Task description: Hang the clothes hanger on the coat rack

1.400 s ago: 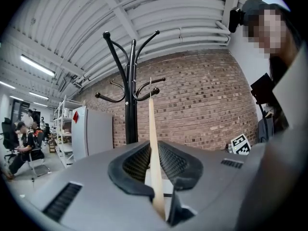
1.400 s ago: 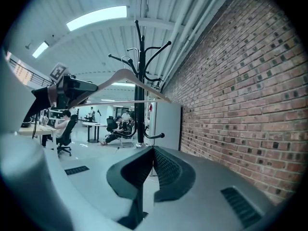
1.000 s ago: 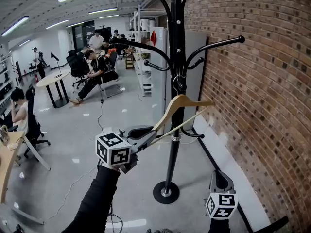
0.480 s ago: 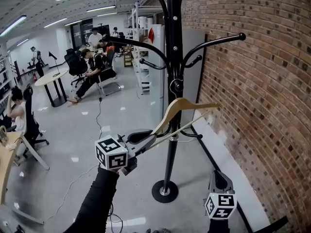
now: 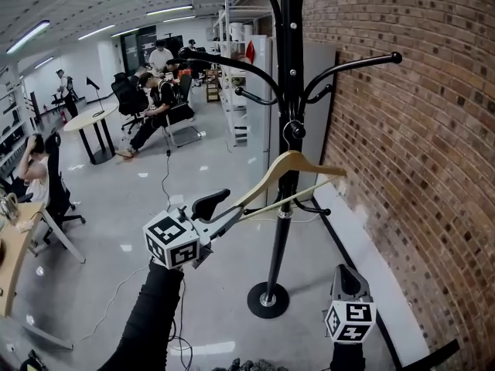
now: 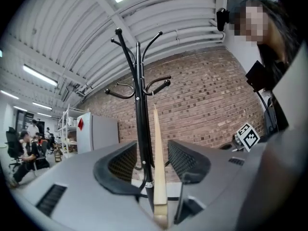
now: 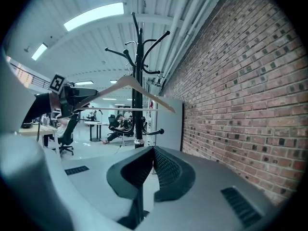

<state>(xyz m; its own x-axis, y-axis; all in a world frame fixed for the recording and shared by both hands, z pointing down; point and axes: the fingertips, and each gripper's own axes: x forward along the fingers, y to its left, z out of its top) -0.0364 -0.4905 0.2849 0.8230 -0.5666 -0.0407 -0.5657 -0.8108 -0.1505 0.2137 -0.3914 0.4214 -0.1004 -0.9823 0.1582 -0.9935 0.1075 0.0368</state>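
Observation:
A wooden clothes hanger (image 5: pixel 290 165) hangs by its metal hook from a low hook of the black coat rack (image 5: pixel 288 68). My left gripper (image 5: pixel 227 209) is at the hanger's left end, pointing level, and its jaws are opening. In the left gripper view the hanger's end (image 6: pixel 158 167) stands between the pads with a gap on each side, and the rack pole (image 6: pixel 140 119) rises behind it. My right gripper (image 5: pixel 348 278) is low at the right, shut and empty. In the right gripper view, the hanger (image 7: pixel 130 83) and the rack (image 7: pixel 138 57) are ahead.
A brick wall (image 5: pixel 418 130) runs along the right, close behind the rack. The rack's round base (image 5: pixel 267 300) stands on the grey floor. People sit on office chairs (image 5: pixel 158 107) near a round table (image 5: pixel 89 122) far back left. A desk edge (image 5: pixel 11 253) is at the left.
The left gripper's jaws have parted from the hanger's end and the gripper has drawn back slightly to the left. The hanger stays on the rack. The right gripper has not moved.

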